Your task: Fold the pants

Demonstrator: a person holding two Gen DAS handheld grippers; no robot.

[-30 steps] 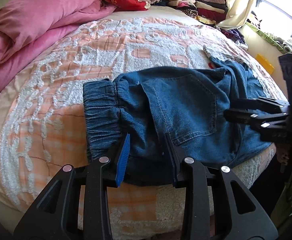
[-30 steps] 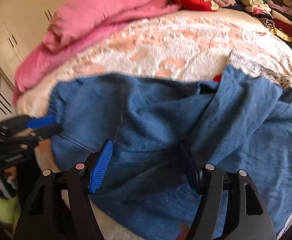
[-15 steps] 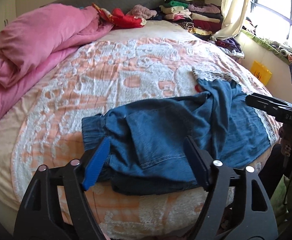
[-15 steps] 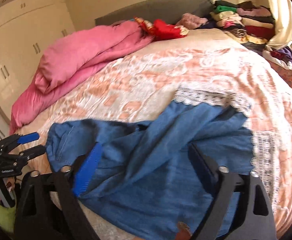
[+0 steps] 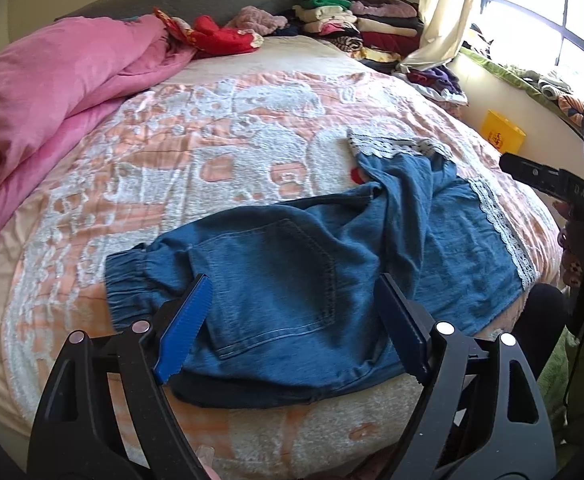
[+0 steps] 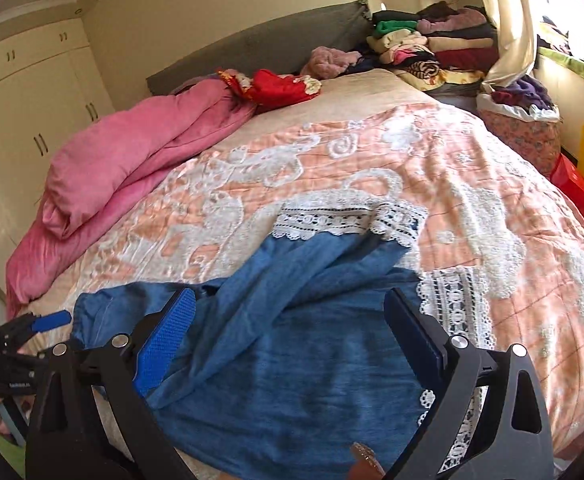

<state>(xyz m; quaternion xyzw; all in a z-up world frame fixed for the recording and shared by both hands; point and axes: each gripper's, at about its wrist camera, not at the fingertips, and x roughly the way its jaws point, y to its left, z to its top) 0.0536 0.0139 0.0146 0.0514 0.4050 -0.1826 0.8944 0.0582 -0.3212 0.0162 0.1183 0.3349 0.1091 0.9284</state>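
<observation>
— How do the pants look from where you stand?

— The pants point(image 5: 292, 280) are blue denim, rumpled, lying on the near edge of the bed point(image 5: 220, 152). In my left view the elastic waistband point(image 5: 132, 276) sits at centre left of the frame, a back pocket point(image 5: 276, 280) faces up in the middle, and the legs run off toward the right, ending in white lace hems point(image 5: 503, 228).

— So the long axis?

— Roughly left to right across the frame, waist left, hems right (one leg is twisted over the other, its hem pointing toward the upper middle).

— And your hands?

— My left hand-held gripper point(image 5: 292, 328) is spread wide, holding nothing, hovering over the pocket. My right hand-held gripper point(image 6: 292, 336) is likewise released above the legs.

— Anything one view adds?

— The right view shows the folded-back lace hem point(image 6: 347, 216) plainly, plus the wardrobe point(image 6: 24, 120) at upper left; only the left view shows the waistband's gathers and the pocket. Both catch the pink duvet point(image 5: 52, 80).
</observation>
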